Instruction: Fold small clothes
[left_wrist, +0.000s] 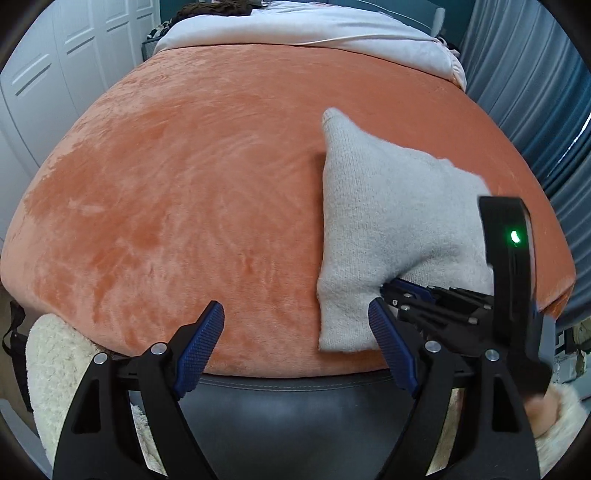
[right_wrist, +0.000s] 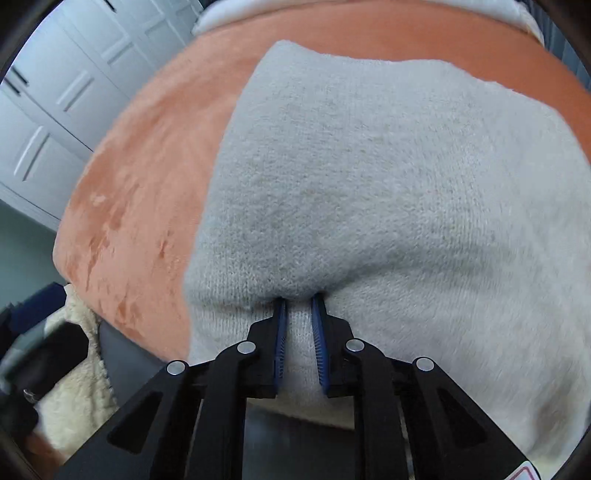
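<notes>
Grey knit garment (right_wrist: 369, 166) on orange blanket (left_wrist: 166, 184), partly folded. Right gripper (right_wrist: 300, 314) pinches near edge, fold under way. Left gripper (left_wrist: 295, 339) spread, empty. Squaring, final fold likely remain.

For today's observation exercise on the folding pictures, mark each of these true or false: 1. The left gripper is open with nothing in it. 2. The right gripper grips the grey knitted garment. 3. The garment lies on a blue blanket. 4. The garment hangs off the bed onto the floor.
1. The left gripper is open, nothing in it: true.
2. The right gripper grips the grey knitted garment: true.
3. False: the blanket is orange.
4. False: the garment lies on the bed.
</notes>
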